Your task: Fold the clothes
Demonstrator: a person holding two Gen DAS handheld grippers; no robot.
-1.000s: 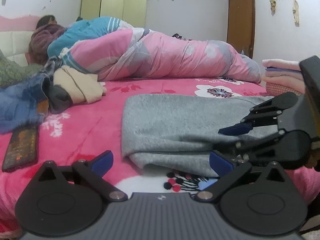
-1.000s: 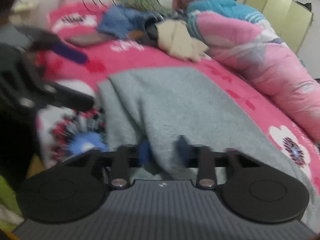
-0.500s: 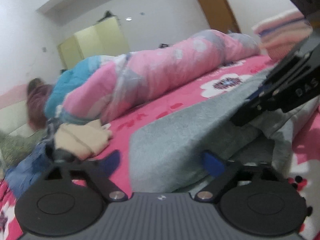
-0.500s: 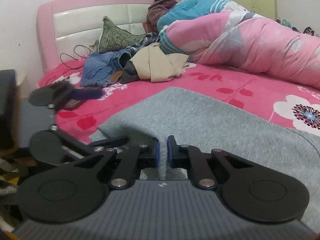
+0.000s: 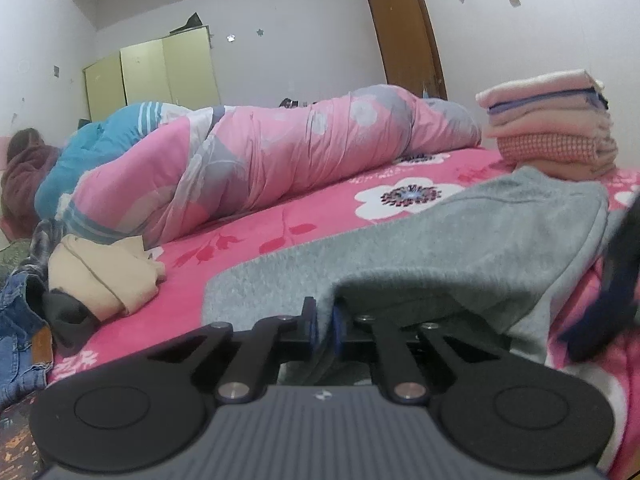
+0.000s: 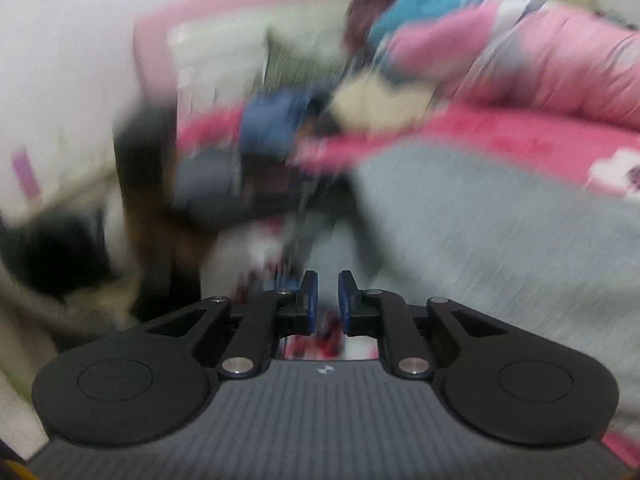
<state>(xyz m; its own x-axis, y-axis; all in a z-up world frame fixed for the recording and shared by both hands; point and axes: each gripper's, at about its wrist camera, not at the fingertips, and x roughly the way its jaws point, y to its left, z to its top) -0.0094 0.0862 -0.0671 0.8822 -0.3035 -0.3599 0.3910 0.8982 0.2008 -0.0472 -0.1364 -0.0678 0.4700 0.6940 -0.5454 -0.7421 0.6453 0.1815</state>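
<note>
- The left gripper [image 5: 325, 322] has its 2 blue pads pressed together on the near edge of the gray garment [image 5: 420, 252], and the cloth rises in a ridge right at the fingers.
- From that pinch the gray garment spreads away over the pink flowered bedsheet [image 5: 320, 220], reaching toward the right side of the left wrist view, where its far corner ends just in front of a stack of folded clothes [image 5: 552, 128].
- The stack holds several pink pieces, 1 thin purple layer and 1 red checked piece, all squared up on the bed.
- A dark, blurred shape at the right edge of the left wrist view sits beside the garment's hem; it is too smeared to name with confidence.
- The right gripper [image 6: 328, 304] has its 2 blue pads drawn close with a narrow slot between them, and nothing shows in that slot except the patterned bedding below.
- The right wrist view is heavily blurred; the gray garment [image 6: 500, 232] fills its right half, lying to the right of the fingertips, apart from them.
- A rolled pink and blue quilt [image 5: 248, 160] lies along the far side of the bed.
- A beige garment [image 5: 100, 276] and blue jeans [image 5: 18, 344] sit in a loose heap to the left of the gray one, well apart from it.
- A yellow-green wardrobe [image 5: 152, 76] and a brown door [image 5: 408, 32] stand against the back wall.
</note>
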